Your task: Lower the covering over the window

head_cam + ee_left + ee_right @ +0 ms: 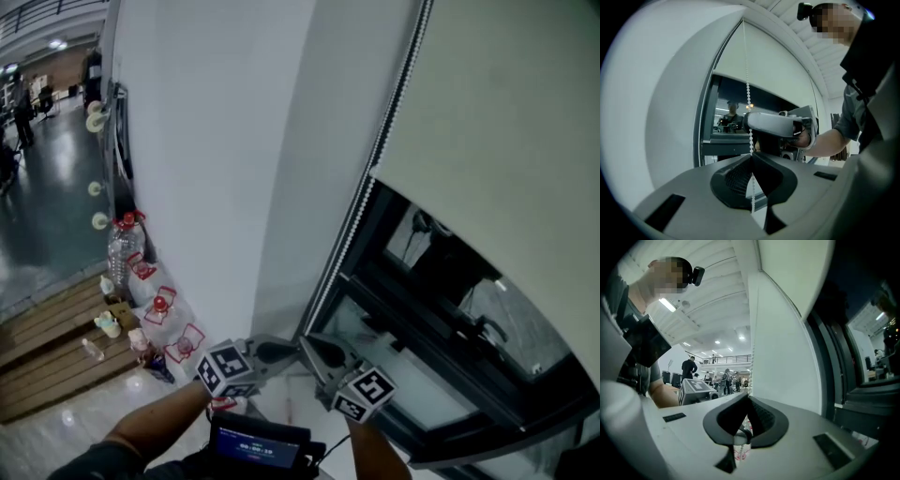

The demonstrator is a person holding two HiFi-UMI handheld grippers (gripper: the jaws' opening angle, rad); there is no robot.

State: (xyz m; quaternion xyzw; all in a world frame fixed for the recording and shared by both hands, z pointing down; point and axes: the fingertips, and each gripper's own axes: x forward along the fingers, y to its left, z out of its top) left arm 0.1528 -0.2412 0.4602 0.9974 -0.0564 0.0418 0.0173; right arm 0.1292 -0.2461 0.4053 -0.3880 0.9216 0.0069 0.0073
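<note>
A cream roller blind (506, 122) covers the upper part of a dark-framed window (441, 309); its lower edge hangs about halfway down. A white bead chain (375, 155) runs down the window's left side. Low in the head view, my left gripper (286, 350) and right gripper (314, 347) meet tip to tip at the chain. In the left gripper view the left gripper (751, 157) is shut on the bead chain (748, 93), which passes between the jaws and hangs below. In the right gripper view the right gripper (746, 398) is shut on the bead chain (751, 343) as well.
A white wall (216, 141) stands left of the window. Large water bottles (127, 246) with red handles sit at its foot, next to wooden boards (47, 347). A small screen (258, 448) hangs at the person's chest. People stand far off in the hall.
</note>
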